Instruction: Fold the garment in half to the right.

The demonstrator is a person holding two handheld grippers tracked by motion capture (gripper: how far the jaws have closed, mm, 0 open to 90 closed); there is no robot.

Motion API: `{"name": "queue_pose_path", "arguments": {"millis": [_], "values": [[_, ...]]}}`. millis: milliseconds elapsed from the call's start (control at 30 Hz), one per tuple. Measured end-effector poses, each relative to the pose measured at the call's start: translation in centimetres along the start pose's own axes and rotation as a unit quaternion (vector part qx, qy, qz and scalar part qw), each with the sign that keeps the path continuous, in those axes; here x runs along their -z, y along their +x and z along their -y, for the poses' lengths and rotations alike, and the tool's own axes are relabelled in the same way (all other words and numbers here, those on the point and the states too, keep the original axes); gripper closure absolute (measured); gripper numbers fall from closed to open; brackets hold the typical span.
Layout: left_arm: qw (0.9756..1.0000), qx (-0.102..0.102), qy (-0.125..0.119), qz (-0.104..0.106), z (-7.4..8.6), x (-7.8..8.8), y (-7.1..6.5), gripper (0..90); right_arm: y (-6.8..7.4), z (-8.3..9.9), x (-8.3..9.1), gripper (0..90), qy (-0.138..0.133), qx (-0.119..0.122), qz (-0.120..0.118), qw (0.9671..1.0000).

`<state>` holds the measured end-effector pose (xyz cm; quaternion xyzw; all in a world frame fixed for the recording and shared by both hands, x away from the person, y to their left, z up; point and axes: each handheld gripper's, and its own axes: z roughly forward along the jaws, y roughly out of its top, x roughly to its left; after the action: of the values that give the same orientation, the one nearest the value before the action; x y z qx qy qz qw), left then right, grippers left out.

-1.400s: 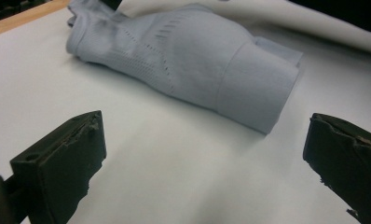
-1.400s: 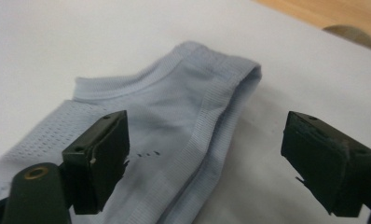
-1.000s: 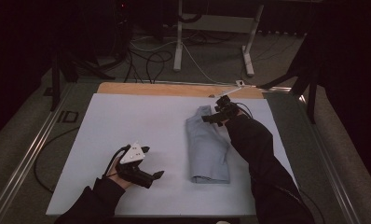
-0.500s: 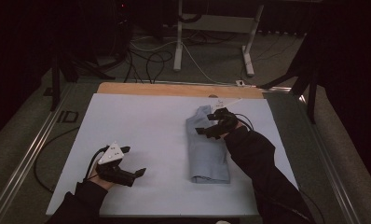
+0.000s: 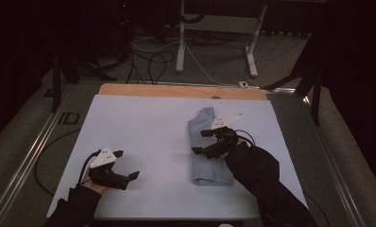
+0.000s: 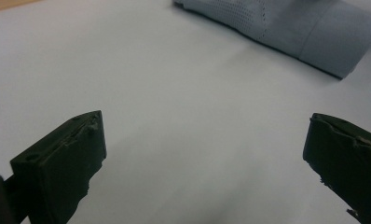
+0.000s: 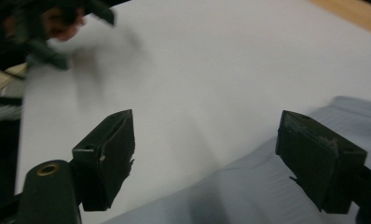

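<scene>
A folded grey-blue cloth (image 5: 209,165) lies lengthwise on the white table top (image 5: 143,127), right of centre. My right gripper (image 5: 198,143) hovers open over the cloth's middle, near its left edge. In the right gripper view the open right gripper (image 7: 206,121) has the cloth (image 7: 267,186) below it and bare table beyond. My left gripper (image 5: 128,164) is open over bare table at the front left, apart from the cloth. The left gripper view has the open left gripper (image 6: 206,119) over white table, with the cloth (image 6: 291,28) farther off at the top right.
A wooden strip (image 5: 176,90) runs along the table's far edge. Beyond it are floor cables (image 5: 148,61) and a white stand (image 5: 214,23). A metal rail (image 5: 30,156) lines the left side. The other hand with its gripper (image 7: 67,18) is blurred in the right gripper view.
My right gripper has drawn back from the cloth's far end to over its middle. My left gripper has shifted left along the table's front.
</scene>
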<state>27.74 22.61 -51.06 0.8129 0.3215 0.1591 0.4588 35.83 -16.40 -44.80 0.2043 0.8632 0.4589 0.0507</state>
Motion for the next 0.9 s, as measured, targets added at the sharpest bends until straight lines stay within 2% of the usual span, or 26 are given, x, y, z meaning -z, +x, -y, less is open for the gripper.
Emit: {"name": "queue_pose_path", "arguments": {"millis": [67,133,200,300,333,367,433,467,500,567,633,733,900], "values": [[1.0,0.003,0.001,-0.001,0.2,0.1,0.1,0.4,0.3,0.2,0.0,15.2,0.0,0.001,-0.001,1.0],[1.0,0.006,0.001,-0.001,0.4,0.3,0.1,0.4,1.2,1.0,-0.3,13.9,-0.003,0.002,-0.014,0.9999],[1.0,0.004,-0.001,-0.002,0.5,0.5,0.2,0.4,1.4,1.3,-0.4,15.8,0.001,0.008,-0.011,0.9999],[1.0,0.006,-0.003,-0.005,0.6,0.8,0.3,0.4,2.4,2.4,-0.7,36.2,0.006,0.02,-0.009,0.9997],[1.0,0.006,-0.004,-0.006,0.7,0.9,0.3,0.4,2.4,2.4,-0.7,36.2,0.006,0.02,-0.009,0.9997],[0.9999,0.008,-0.003,-0.007,0.8,0.9,0.3,0.4,2.7,3.0,-0.9,46.9,0.012,0.023,-0.003,0.9997],[0.9999,0.012,-0.003,-0.009,1.0,1.0,0.4,0.4,3.0,3.5,-1.1,57.1,0.023,0.028,-0.01,0.9993],[0.9999,0.013,-0.003,-0.009,1.1,1.1,0.5,0.4,3.0,3.5,-1.1,57.1,0.023,0.028,-0.01,0.9993],[0.9999,0.011,0.0,-0.01,1.2,1.2,0.4,0.4,3.2,3.9,-1.1,68.4,0.034,0.033,-0.006,0.9989],[0.9999,0.012,-0.001,-0.01,1.3,1.2,0.4,0.4,3.2,4.2,-1.0,77.4,0.04,0.049,-0.004,0.998],[0.9999,0.013,-0.001,-0.011,1.4,1.3,0.4,0.4,3.0,4.5,-0.9,87.3,0.044,0.053,0.001,0.9976],[0.9998,0.014,-0.002,-0.011,1.5,1.4,0.5,0.4,2.7,4.9,-1.0,89.9,0.055,0.056,0.005,0.9969],[0.9998,0.016,-0.005,-0.014,1.7,1.6,0.6,0.4,2.7,6.3,-1.8,90.0,0.086,0.058,-0.007,0.9946]]}}
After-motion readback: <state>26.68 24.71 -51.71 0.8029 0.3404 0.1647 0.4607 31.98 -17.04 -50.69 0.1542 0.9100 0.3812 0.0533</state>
